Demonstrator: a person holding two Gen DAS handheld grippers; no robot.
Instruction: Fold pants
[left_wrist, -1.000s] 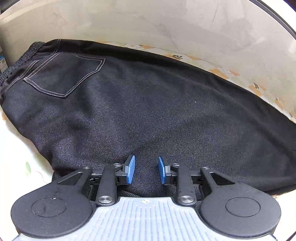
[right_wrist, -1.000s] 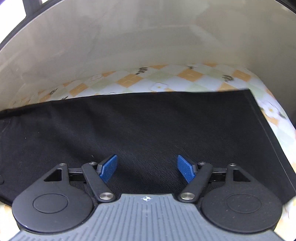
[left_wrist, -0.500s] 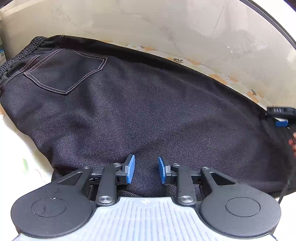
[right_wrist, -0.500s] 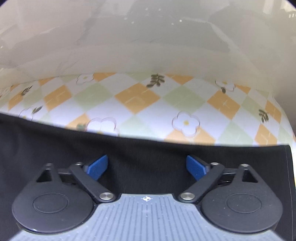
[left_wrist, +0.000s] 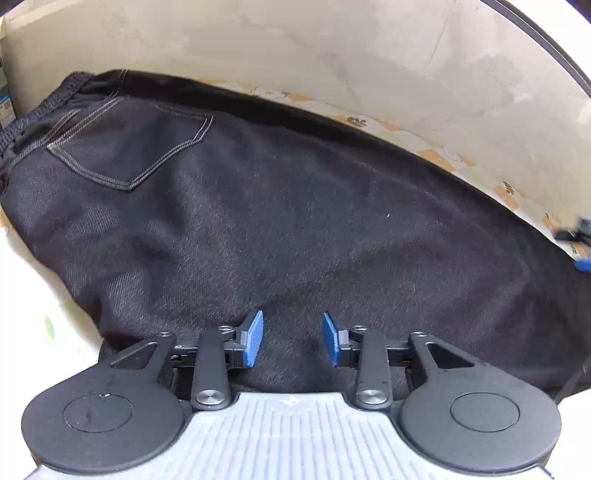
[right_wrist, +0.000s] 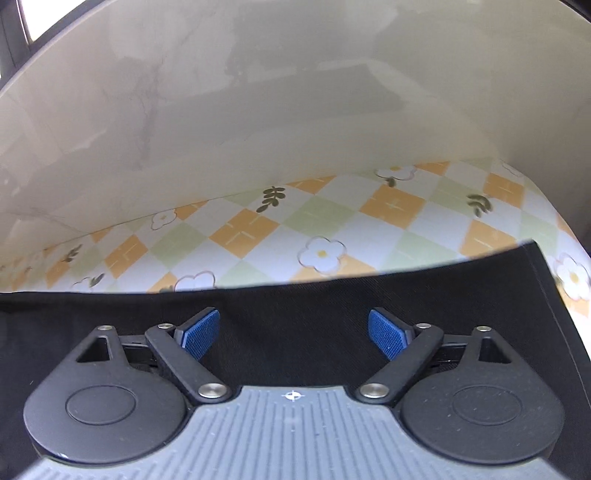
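The pants (left_wrist: 295, 206) lie flat on your checked tablecloth (right_wrist: 332, 221). Over them your right gripper (right_wrist: 294, 332) is wide but closing, your left gripper (left_wrist: 291, 338) opening; probably nothing is pinched between either pair.

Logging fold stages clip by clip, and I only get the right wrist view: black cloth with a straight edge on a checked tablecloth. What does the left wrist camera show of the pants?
Observer: The top end. The pants lie flat, and their elastic waistband is at the far left of that view.
Operator: Which side faces up?
Observer: The back. A back pocket with pale stitching faces up, just below the waistband.
Operator: Is the left gripper gripping cloth?
Observer: No. The left gripper is over the near edge of the pants. Its jaws are opening, and no fabric is pinched between them.
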